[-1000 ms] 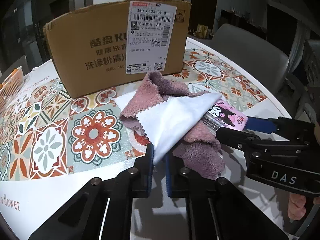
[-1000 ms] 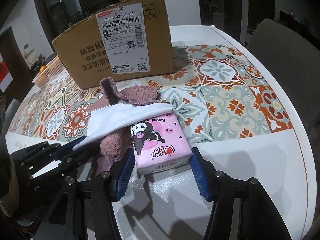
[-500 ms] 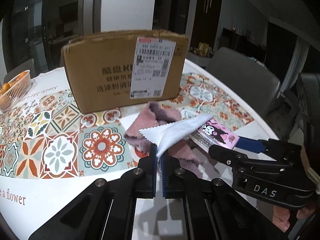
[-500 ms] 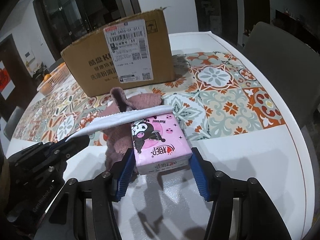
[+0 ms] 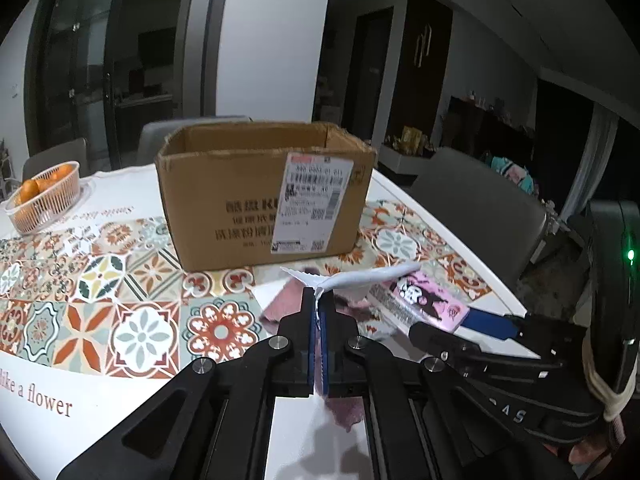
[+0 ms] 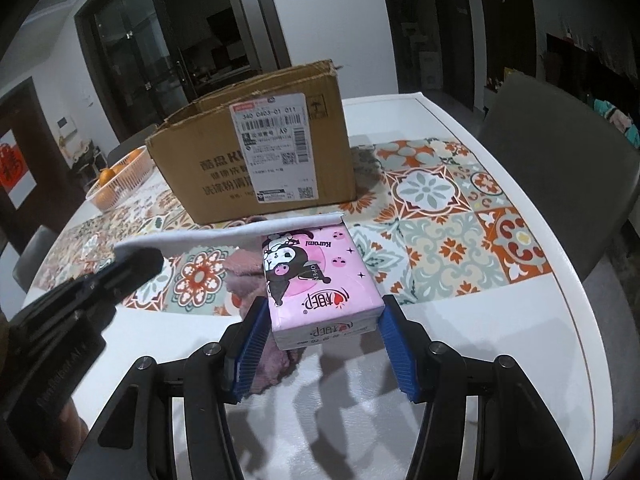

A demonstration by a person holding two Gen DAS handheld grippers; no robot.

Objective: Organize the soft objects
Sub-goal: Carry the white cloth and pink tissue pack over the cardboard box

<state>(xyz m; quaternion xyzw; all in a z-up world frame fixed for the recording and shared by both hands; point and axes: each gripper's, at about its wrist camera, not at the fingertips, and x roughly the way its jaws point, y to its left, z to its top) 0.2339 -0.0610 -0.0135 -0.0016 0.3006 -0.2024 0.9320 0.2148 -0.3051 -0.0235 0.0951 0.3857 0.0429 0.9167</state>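
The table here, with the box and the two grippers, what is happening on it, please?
A person is sorting soft things with two handheld grippers. The left gripper is shut on a corner of a white cloth, holding it above the table. The right gripper holds a pink tissue pack, one blue pad at each side. The cloth's far end lies over the pack's back edge. A mauve towel lies crumpled beneath them. An open cardboard box stands behind; nothing has gone in it yet, as far as the views show.
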